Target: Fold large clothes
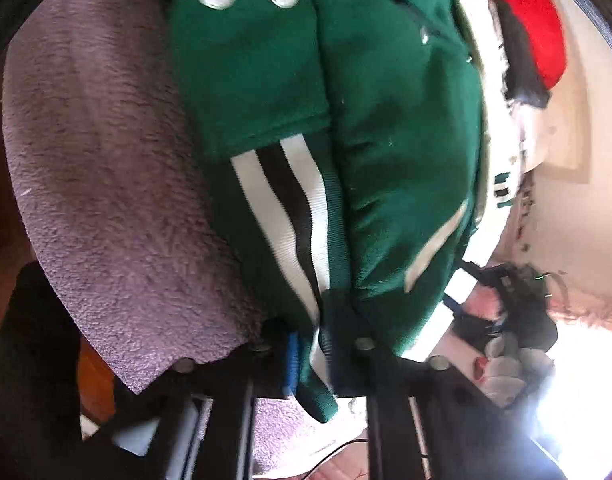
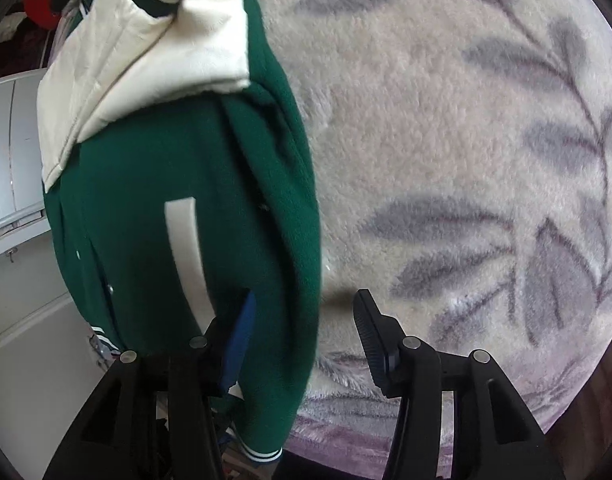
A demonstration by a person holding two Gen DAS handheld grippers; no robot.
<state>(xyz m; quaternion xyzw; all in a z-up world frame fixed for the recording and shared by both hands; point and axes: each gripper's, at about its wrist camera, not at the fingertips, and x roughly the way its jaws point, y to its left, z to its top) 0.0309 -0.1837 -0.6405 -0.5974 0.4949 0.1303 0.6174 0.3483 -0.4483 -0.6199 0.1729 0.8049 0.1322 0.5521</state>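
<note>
A green varsity jacket (image 1: 386,128) with cream sleeves, silver snaps and a white-and-black striped hem lies on a plush blanket. My left gripper (image 1: 318,344) is shut on the jacket's striped hem, which passes between its fingers. In the right wrist view the jacket (image 2: 154,208) hangs or lies on the left, its cream sleeve (image 2: 154,48) folded over the top. My right gripper (image 2: 302,320) is open; the jacket's green edge sits between its fingers, against the blue pad (image 2: 238,344) of the left one.
The mauve plush blanket (image 1: 106,200) with a grey leaf pattern (image 2: 466,160) covers the surface. A red garment (image 1: 530,20) lies beyond the jacket. White cabinet doors (image 2: 14,160) stand at the left. A cluttered, brightly lit floor area (image 1: 514,340) shows at the right.
</note>
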